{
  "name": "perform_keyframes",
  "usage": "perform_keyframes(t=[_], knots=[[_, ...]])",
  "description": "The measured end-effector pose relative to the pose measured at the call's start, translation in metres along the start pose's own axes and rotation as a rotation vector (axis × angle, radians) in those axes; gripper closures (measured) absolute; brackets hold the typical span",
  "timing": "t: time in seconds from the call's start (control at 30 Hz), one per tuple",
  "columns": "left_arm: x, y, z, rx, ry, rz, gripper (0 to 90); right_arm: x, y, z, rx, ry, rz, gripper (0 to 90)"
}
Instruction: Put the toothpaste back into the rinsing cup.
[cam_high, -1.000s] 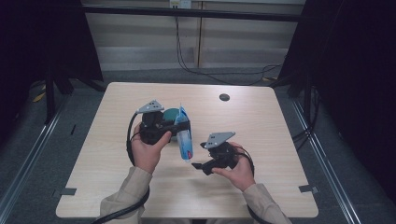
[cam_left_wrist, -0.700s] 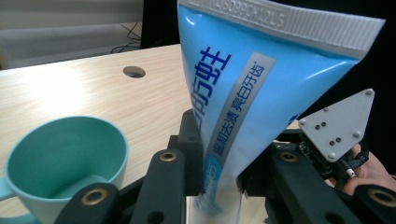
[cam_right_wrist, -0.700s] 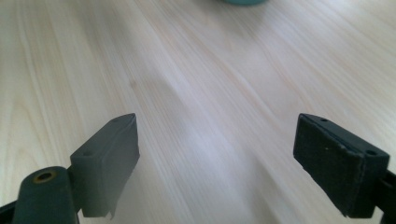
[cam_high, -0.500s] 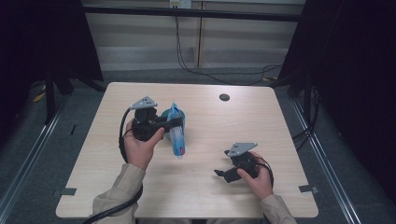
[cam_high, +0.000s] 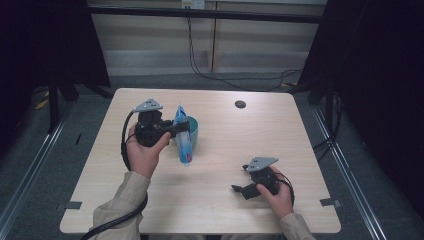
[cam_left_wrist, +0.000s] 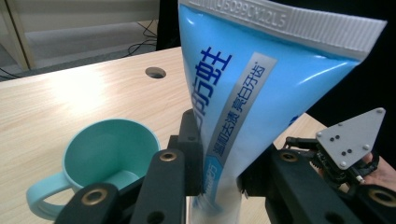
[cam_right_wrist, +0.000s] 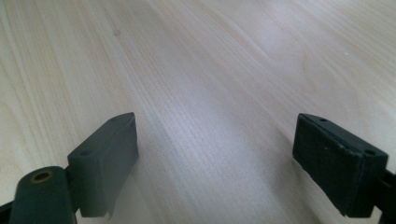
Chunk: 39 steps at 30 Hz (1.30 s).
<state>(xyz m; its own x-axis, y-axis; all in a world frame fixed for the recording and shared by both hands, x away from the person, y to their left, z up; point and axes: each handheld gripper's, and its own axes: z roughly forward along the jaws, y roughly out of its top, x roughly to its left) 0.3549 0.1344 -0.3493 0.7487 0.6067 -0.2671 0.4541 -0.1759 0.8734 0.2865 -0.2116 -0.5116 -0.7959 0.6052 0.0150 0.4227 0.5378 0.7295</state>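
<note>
Item one — toothpaste tube (cam_high: 183, 137): light blue with a white crimped end and dark blue lettering, held off the desk (cam_high: 220, 150) with the crimped end uppermost and the cap end hanging down toward the near side. In the left gripper view the tube (cam_left_wrist: 243, 93) rises between the two black jaws, which are pressed against its lower body from both sides.

Item two — left gripper (cam_high: 177, 131): in the person's left hand (cam_high: 145, 152), over the left-centre of the desk, jaws clamped on the tube. A grey three-cornered plate sits on top; a black cable loops back along the beige sleeve (cam_high: 122, 200).

Item three — mug (cam_high: 192, 132): teal, upright on the desk, directly behind the tube as seen from above. In the left gripper view the mug (cam_left_wrist: 105, 158) lies just left of the jaws, handle pointing toward the lower left, interior showing nothing inside.

Item four — right gripper (cam_high: 239, 190): in the right hand (cam_high: 277, 192), low at the near right of the desk, well apart from tube and mug. Its jaws have just been opening and stand wide, with bare wood grain between them in the right gripper view (cam_right_wrist: 215, 158).

Item five — round cable hole (cam_high: 240, 104): dark, in the far part of the desk top.
</note>
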Motion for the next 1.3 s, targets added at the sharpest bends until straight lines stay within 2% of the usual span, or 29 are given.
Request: perform_keyframes(t=[0.03, 0.17, 0.9, 1.3], knots=[[0.001, 0.001, -0.001, 0.0, 0.001, 0.002, 74.5, -0.001, 0.0, 0.0, 0.005, 0.002, 0.013, 13.3], [0.002, 0.003, -0.003, -0.001, 0.01, -0.007, 74.5, -0.001, 0.0, 0.0, 0.007, 0.0, 0.017, 13.1], [0.012, 0.028, -0.017, -0.024, 0.062, -0.004, 74.4, -0.001, 0.0, 0.0, 0.006, 0.0, 0.018, 12.8], [0.016, 0.042, -0.018, -0.051, 0.069, -0.018, 74.4, -0.001, 0.0, 0.0, 0.004, -0.001, 0.015, 12.8]])
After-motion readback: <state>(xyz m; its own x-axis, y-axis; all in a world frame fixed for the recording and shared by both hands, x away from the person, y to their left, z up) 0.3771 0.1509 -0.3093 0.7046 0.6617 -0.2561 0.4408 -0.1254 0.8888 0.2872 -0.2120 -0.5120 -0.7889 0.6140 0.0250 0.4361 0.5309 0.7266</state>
